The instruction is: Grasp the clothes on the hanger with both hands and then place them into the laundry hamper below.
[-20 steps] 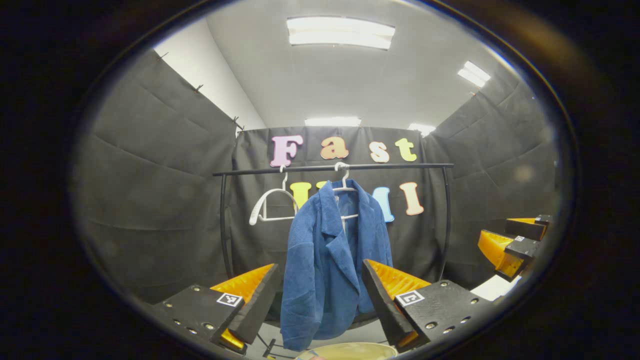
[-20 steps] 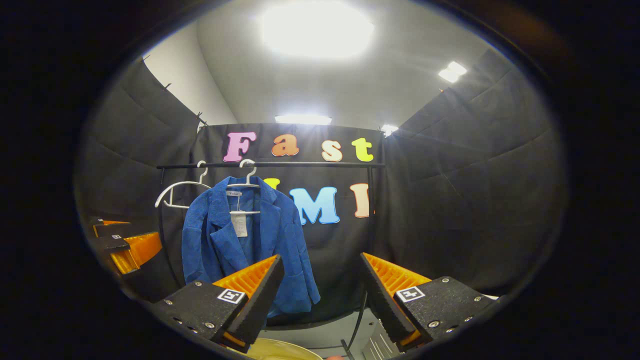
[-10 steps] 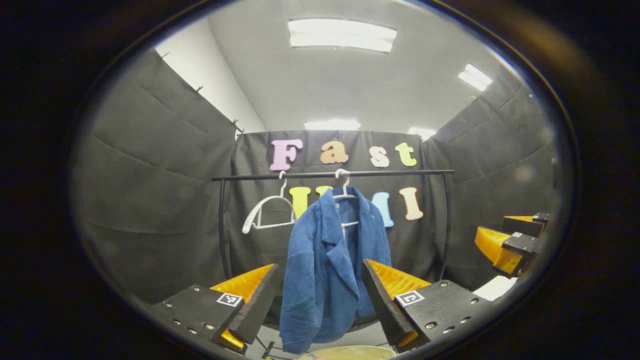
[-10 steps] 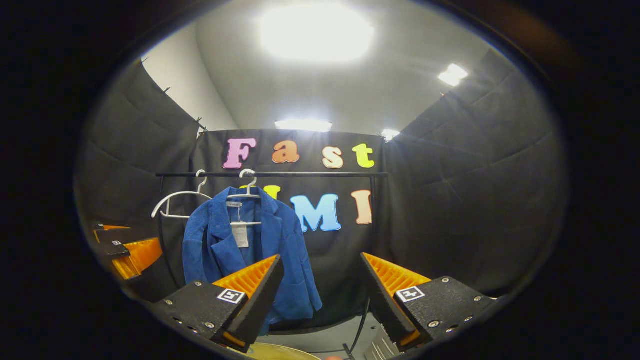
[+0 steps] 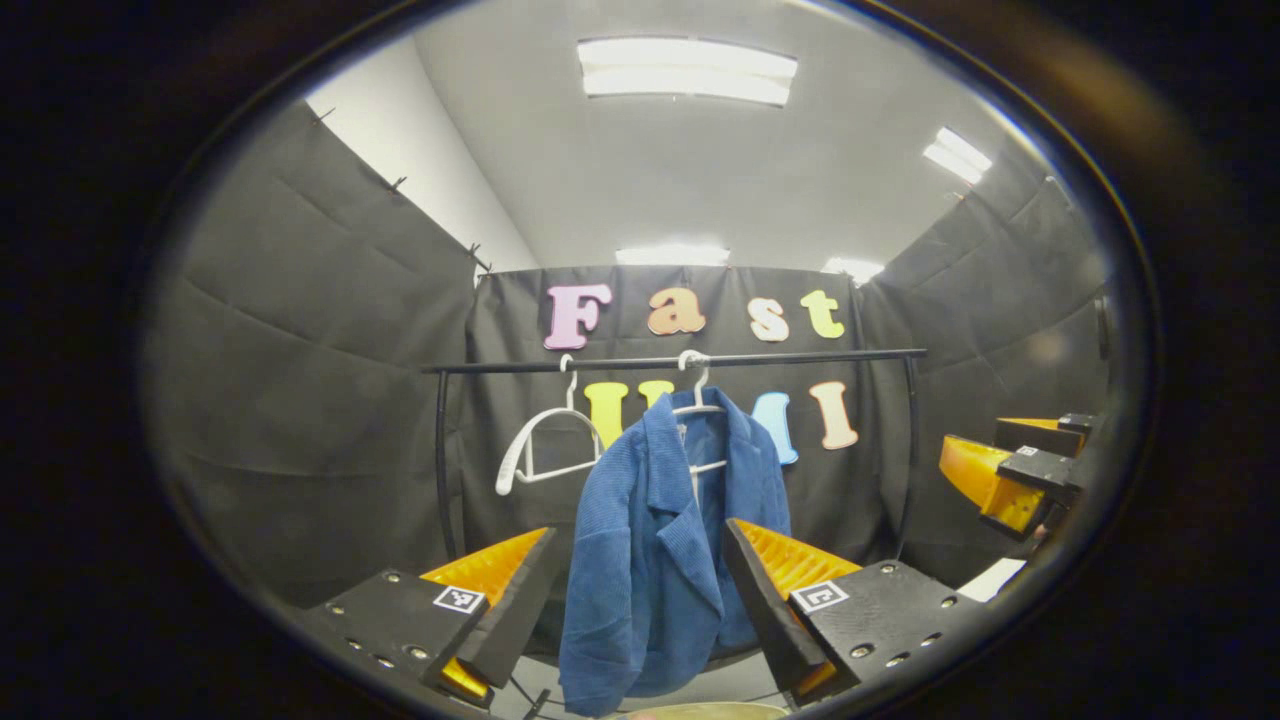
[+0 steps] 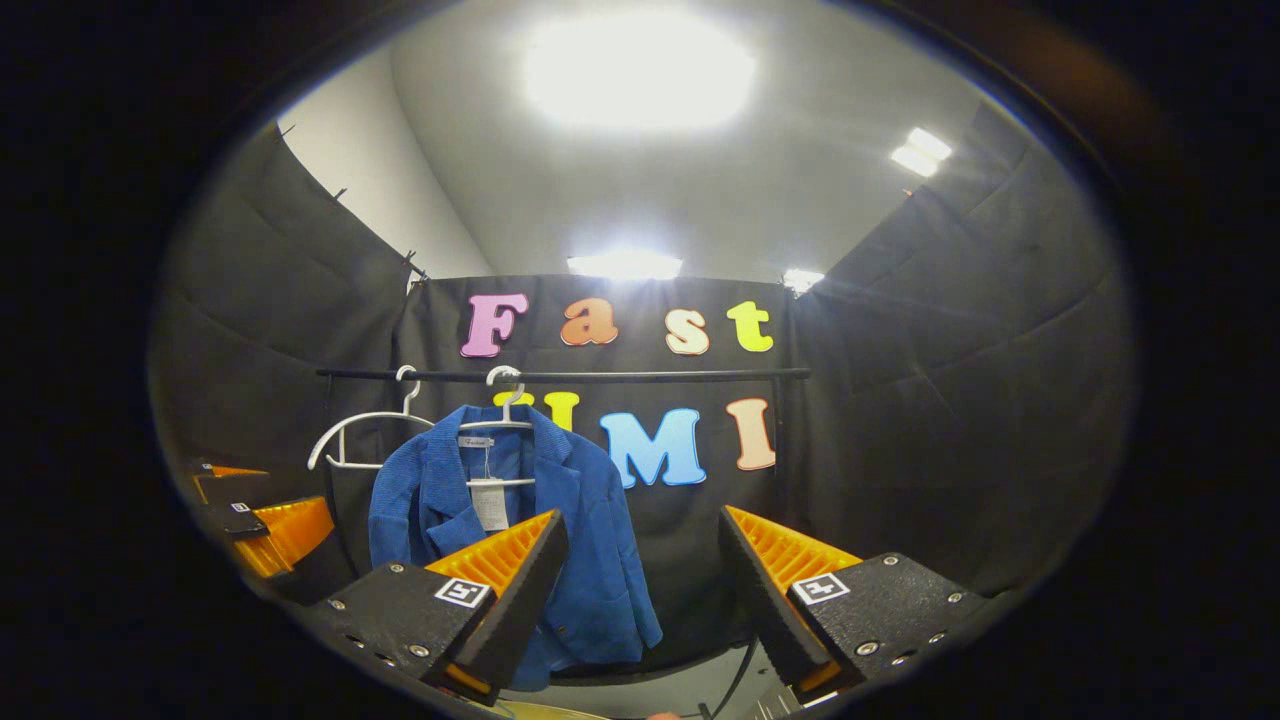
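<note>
Nothing done yet: blue jacket hangs on its white hanger at the far rail, left gripper and right gripper both wide, empty, well short; grasp and hamper drop remain.

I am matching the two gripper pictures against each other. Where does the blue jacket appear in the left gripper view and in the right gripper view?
Left gripper view: the blue jacket hangs at lower centre, between that gripper's open fingers.
Right gripper view: the blue jacket hangs left of centre, partly behind the near finger.
Shared landmark: the empty white hanger on the black rail, left of the jacket.
</note>
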Action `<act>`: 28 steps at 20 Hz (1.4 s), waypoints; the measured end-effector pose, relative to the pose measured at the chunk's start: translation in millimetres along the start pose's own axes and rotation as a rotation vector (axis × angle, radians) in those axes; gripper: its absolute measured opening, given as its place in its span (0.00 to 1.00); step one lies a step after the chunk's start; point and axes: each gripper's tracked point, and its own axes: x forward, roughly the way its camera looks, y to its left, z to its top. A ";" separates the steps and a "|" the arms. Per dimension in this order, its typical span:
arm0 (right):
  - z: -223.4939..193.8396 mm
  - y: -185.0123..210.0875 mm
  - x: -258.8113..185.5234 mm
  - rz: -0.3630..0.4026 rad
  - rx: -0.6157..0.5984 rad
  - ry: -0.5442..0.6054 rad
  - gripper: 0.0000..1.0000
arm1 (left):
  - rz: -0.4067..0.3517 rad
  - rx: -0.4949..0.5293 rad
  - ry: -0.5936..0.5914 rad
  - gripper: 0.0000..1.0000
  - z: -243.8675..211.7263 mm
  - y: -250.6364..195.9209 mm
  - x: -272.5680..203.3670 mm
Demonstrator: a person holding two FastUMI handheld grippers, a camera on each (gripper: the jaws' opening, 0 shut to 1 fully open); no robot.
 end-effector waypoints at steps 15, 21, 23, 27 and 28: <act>-17.5 21.2 112.2 0.175 0.048 0.025 0.94 | 0.050 -0.012 0.061 0.94 -27.3 -37.4 84.4; -33.1 30.8 157.9 0.236 0.055 0.046 0.94 | 0.102 0.002 0.073 0.95 -43.9 -39.5 119.6; -38.2 34.2 171.5 0.253 0.049 0.047 0.94 | 0.117 0.008 0.070 0.95 -47.7 -41.7 131.5; -49.2 42.1 199.5 0.281 0.053 0.061 0.94 | 0.142 0.022 0.076 0.94 -55.7 -45.8 156.6; -52.2 44.8 205.1 0.290 0.055 0.063 0.94 | 0.148 0.021 0.082 0.94 -59.2 -47.4 160.6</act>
